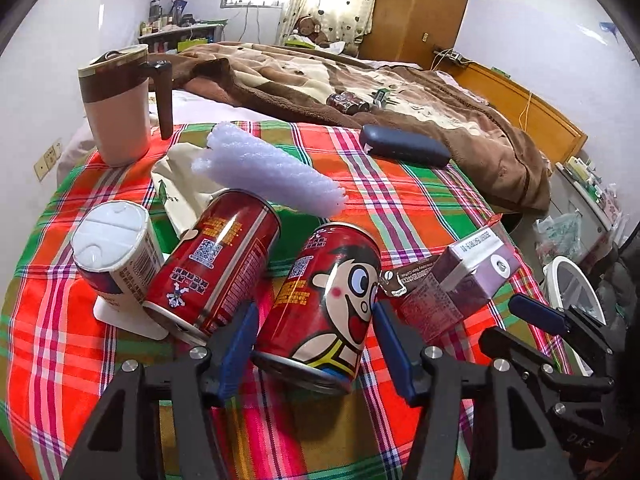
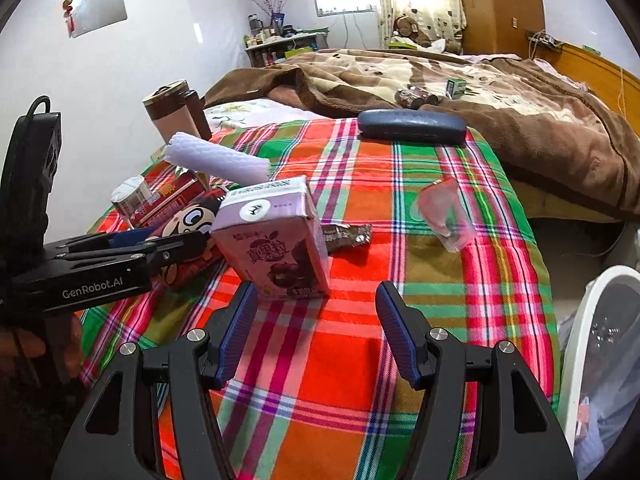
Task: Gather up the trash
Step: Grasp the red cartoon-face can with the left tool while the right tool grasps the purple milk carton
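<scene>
- The left hand-held gripper (image 1: 314,322) straddled a red cartoon can (image 1: 320,304) lying on its side; its blue pads sat at the can's flanks, though whether they pressed it I could not tell.
- The right hand-held gripper (image 2: 316,316) stood open over bare plaid tablecloth (image 2: 360,360), empty.
- Just ahead of it stood a purple drink carton (image 2: 276,240), with a brown wrapper (image 2: 346,236) beside.
- A second red can (image 1: 216,260) lay left of the first.
- A white bin (image 2: 592,320) stood off the table's right edge.
</scene>
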Motion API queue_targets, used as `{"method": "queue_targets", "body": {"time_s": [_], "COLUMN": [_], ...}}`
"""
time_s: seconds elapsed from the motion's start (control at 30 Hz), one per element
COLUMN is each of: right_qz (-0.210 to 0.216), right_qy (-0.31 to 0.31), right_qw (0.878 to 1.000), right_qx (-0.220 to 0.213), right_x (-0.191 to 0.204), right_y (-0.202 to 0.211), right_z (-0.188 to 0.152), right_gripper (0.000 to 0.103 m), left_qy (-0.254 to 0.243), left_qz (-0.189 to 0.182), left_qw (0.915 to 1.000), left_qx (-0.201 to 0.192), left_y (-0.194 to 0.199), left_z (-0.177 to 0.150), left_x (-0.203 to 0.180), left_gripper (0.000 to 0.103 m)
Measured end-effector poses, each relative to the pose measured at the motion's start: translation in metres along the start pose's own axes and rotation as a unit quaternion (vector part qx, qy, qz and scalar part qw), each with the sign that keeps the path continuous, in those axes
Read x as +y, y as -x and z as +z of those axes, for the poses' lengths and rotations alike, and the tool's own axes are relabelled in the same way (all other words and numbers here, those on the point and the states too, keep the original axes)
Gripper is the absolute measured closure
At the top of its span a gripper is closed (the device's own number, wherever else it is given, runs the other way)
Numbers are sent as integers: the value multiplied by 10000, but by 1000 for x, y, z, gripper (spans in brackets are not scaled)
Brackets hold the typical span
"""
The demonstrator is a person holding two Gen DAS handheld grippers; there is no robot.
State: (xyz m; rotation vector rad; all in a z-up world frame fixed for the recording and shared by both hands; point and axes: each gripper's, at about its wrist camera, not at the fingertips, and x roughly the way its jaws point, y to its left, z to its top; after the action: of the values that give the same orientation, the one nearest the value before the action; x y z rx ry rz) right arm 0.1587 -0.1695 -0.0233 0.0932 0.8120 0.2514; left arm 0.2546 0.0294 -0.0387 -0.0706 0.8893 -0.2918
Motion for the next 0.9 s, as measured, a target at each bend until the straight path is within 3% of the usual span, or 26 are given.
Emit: {"method": "queue_targets", "body": {"time_s": [0.17,0.4,0.6,0.9], "right_qz": [53,76,-64,-65], "right_qy": [28,169,173,175], "right_qw": [10000,9997,9997,9997], "right_qx": [-38,-145,-154,-128], "right_x": [6,20,24,25], "right_y": [-2,-8,-20,-33], "right_z": [4,10,17,23], "right_gripper": [40,40,40,40], "left_qy": [200,386,532,553], "left_qz": [-93,170,119,40], "left_qw": [9998,9990,9983,9985], "left_qx": [-15,-166,-205,-23], "left_y": [7,26,30,20], "left_z": [-7,-26,-32,-33], "left_x": [15,28,34,32], "left_gripper": [45,45,45,44]}}
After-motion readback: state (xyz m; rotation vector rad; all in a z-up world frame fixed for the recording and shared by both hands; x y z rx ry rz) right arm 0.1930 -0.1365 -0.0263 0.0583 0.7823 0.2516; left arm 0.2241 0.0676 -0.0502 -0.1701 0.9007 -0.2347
